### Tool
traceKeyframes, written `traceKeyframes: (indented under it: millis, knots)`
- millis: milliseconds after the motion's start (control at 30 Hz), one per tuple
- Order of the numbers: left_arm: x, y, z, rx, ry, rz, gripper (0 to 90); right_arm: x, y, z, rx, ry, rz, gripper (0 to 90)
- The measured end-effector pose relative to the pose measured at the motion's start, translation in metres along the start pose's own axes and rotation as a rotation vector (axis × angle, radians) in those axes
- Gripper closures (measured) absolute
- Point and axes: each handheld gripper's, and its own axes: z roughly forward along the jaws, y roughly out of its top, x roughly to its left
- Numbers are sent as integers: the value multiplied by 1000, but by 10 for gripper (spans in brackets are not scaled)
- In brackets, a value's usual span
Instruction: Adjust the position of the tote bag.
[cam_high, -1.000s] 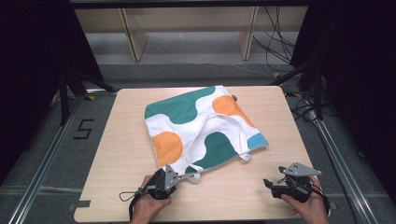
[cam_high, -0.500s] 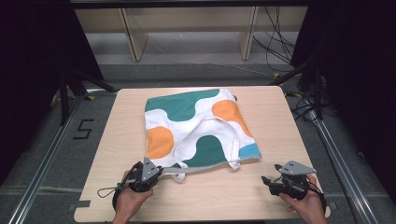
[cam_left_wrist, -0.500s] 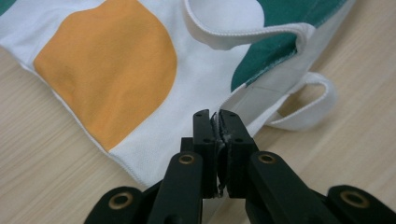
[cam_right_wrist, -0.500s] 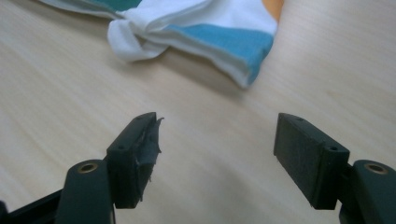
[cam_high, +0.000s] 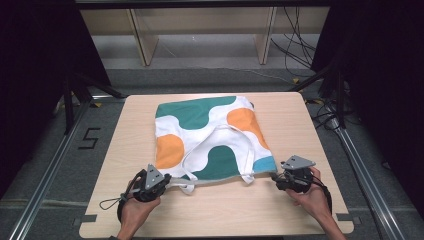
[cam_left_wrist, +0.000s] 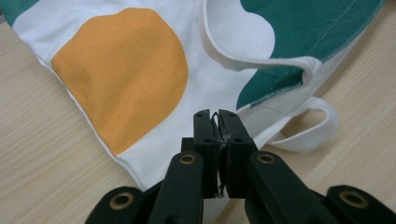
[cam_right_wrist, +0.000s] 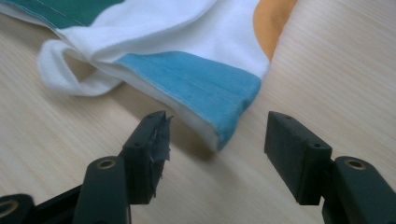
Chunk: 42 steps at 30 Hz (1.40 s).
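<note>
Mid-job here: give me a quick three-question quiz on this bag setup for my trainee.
1. True or false: the left gripper is clamped on the bag's near corner.
2. Which colour patch sits at the corner in front of the right gripper: A orange, B blue, C green?
3. Are the right gripper's pads pressing on the cloth yet?

Key
1. True: its jaws are shut with white cloth pinched between them.
2. B: the blue patch.
3. No. The jaws have just been closing, but they stand apart on either side of the corner.

The tote bag (cam_left_wrist: 140, 70) runs off the left gripper view's top edge, its corner hidden behind the clamped tongs (cam_left_wrist: 218, 122).
</note>
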Motion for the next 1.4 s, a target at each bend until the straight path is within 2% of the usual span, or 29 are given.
traceKeyframes:
  millis: [33, 100, 133, 167, 233, 300, 333, 400, 467, 500, 567, 600, 633, 667, 700, 733, 767, 800, 833, 867, 933, 967, 1067, 1100, 1167, 1233, 1333, 1367, 1400]
  knots:
    - [-2, -1, 0, -6, 10, -28, 862, 0, 0, 1, 12, 1, 6, 426]
    - [0, -1, -1, 0, 13, -10, 860, -1, 0, 2, 18, -5, 16, 437]
    - [1, -1, -1, 2, 12, -3, 859, -4, -1, 5, 27, -15, -9, 455]
    - [1, -1, -1, 2, 12, -3, 859, -4, -1, 5, 27, -15, -9, 455]
    - [1, -1, -1, 7, 2, 15, 857, -5, -1, 6, 42, -20, 12, 461]
    - [-2, -2, 0, -3, 10, -28, 856, -6, 1, 8, 36, -29, 10, 466]
    - [0, -2, 0, 4, 7, 0, 855, -6, 4, 11, 32, -35, -12, 468]
    - [0, -2, 0, 13, 5, 10, 854, -4, 8, 15, 34, -45, -29, 479]
    - [1, -2, 0, 13, 4, 12, 852, -2, 10, 16, 42, -53, -28, 485]
    - [0, -2, 0, 13, 1, -4, 852, -2, 13, 17, 34, -61, -38, 489]
    - [1, -2, 1, 13, 1, 12, 849, -3, 16, 21, 4, -78, -64, 522]
    - [-1, -3, 1, 11, 2, -16, 844, -2, 19, 25, -1, -78, -52, 560]
    - [2, -3, 2, 17, 3, 20, 844, -2, 19, 25, -1, -78, -52, 560]
    - [1, -3, 2, 20, -1, 2, 840, -2, 20, 28, -4, -73, -77, 591]
    - [2, -3, 2, 18, 1, 16, 835, 0, 22, 30, 7, -62, -59, 638]
    - [1, -4, 1, 20, 1, 5, 831, 0, 24, 32, 8, -56, -91, 668]
    - [2, -4, 1, 22, -1, 15, 825, 0, 25, 33, 6, -51, -110, 707]
    - [1, -4, 1, 12, -7, -13, 818, 0, 26, 32, 4, -43, -116, 720]
    - [3, -4, 0, 16, -11, 12, 805, 1, 26, 31, 6, -43, -124, 739]
    - [2, -5, 1, -1, -5, -9, 783, 2, 27, 30, 4, -42, -126, 753]
    - [5, -8, -2, 17, -14, 18, 761, 1, 26, 28, 7, -33, -132, 778]
    - [3, -9, -2, -1, -10, -16, 738, 1, 25, 27, 8, -31, -117, 789]
    - [6, -14, -5, 33, -14, 28, 669, 2, 25, 22, 5, -19, -120, 804]
    - [3, -16, -7, 46, -3, 10, 649, 3, 25, 20, 3, -19, -123, 806]
    - [0, -20, -9, 79, 3, 22, 602, 5, 23, 15, -5, -11, -143, 807]
    - [-5, -23, -9, 88, 18, 8, 582, 9, 19, 7, -1, -2, -138, 808]
    - [-2, -22, -9, 104, 33, 28, 570, 13, 14, -3, 10, -9, -135, 809]
    - [-2, -23, -6, 107, 36, 13, 562, 12, 13, -5, -3, -19, -161, 808]
    - [-2, -23, -4, 108, 36, 22, 560, 13, 10, -8, 2, -9, -136, 807]
